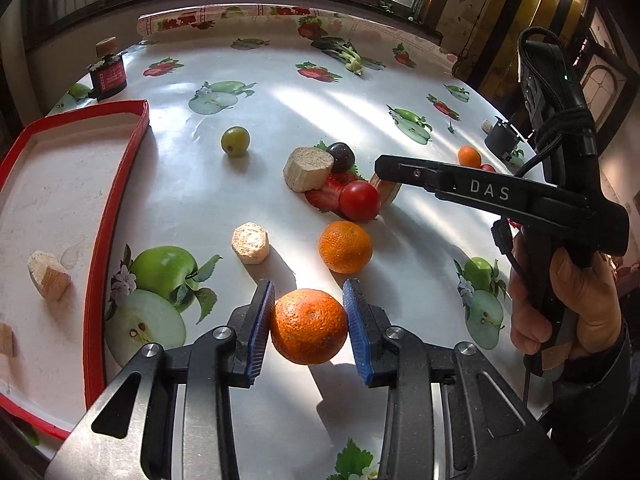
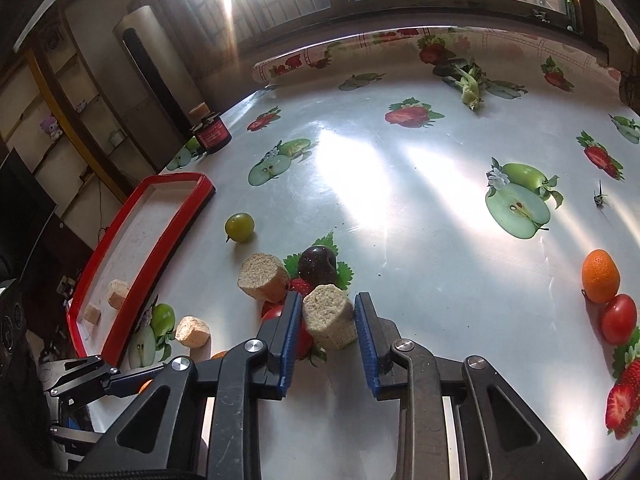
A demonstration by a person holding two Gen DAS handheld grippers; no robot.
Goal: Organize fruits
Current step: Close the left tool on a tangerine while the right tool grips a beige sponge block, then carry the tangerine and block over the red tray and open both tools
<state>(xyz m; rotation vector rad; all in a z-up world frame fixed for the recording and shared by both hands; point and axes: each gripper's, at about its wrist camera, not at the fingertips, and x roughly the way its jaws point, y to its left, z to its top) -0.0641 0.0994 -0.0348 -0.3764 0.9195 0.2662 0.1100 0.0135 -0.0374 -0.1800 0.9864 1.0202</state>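
Observation:
My left gripper is closed around a large orange, its blue pads touching both sides. A second orange, a red tomato, a dark plum and a green plum lie beyond it on the table. My right gripper has its jaws around a beige cork-like block, with a small gap at the right pad. In the right wrist view a dark plum, a green plum, an orange and a tomato show.
A red-rimmed tray at the left holds a few beige blocks. More blocks lie on the fruit-print tablecloth. A red tin stands at the back left. Greens lie at the far edge.

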